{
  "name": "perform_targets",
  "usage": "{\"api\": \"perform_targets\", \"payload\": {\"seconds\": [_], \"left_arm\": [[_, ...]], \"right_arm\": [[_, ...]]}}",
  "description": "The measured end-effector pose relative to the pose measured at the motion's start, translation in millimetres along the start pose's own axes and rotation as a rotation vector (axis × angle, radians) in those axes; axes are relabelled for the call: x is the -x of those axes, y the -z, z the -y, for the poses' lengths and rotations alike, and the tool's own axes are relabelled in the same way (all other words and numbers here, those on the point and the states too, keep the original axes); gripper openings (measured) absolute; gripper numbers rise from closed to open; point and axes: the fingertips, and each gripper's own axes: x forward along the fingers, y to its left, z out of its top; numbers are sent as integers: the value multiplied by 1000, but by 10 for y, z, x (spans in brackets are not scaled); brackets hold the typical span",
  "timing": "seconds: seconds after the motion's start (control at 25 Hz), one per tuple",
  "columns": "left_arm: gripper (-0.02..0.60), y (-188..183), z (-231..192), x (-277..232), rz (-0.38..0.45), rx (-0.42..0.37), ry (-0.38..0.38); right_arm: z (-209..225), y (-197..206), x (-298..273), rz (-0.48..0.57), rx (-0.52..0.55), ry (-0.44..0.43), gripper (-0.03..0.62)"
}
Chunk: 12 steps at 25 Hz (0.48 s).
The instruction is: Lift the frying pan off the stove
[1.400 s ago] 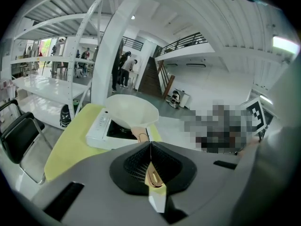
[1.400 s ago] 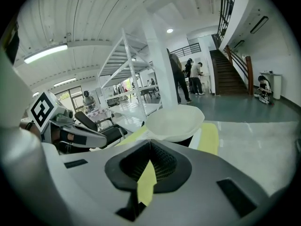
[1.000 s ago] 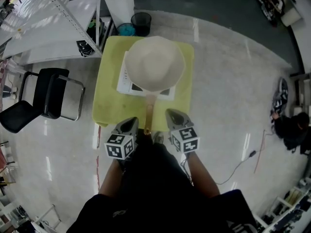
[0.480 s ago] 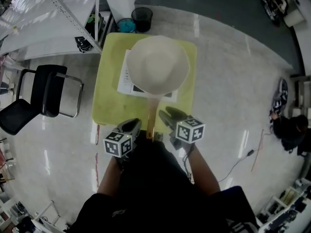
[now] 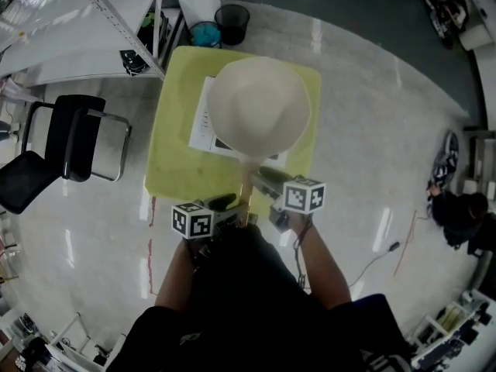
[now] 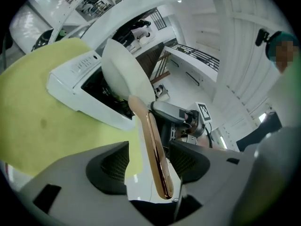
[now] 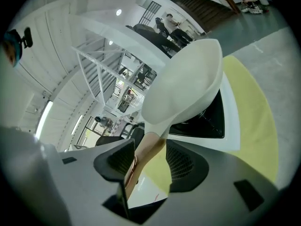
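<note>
A cream frying pan (image 5: 260, 107) sits over a white stove (image 5: 203, 122) on a yellow-green table (image 5: 174, 161). Its copper handle (image 5: 246, 188) points toward me. My left gripper (image 5: 225, 203) comes at the handle from the left, and its jaws are opening. In the left gripper view the handle (image 6: 155, 159) lies between the wide pads (image 6: 115, 166) with gaps on both sides. My right gripper (image 5: 267, 178) reaches in from the right, its jaws opening too. There the handle (image 7: 146, 154) runs close by the left pad (image 7: 121, 161), clear of the other.
A black chair (image 5: 66, 149) stands left of the table, with white shelving (image 5: 77, 22) behind it. Two bins (image 5: 232, 22) sit at the table's far edge. A person (image 5: 457, 208) crouches on the floor at right, near a cable (image 5: 387, 254).
Both grippers have moved forward and turned inward from beside the handle's end, so that each now has the handle between its jaws. The pan has stayed over the stove.
</note>
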Motion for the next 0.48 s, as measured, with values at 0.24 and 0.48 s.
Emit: {"api": "perform_targets", "payload": {"seconds": [0.24,0.48], "left_arm": [[290,25,38,-151,-49,57,120],[290,45,35,-340,-129,65,184]], "right_arm": [[13,-1,-139,-70,-36,-59,229],[15,-20,-294,-122,-65,-114,242]]}}
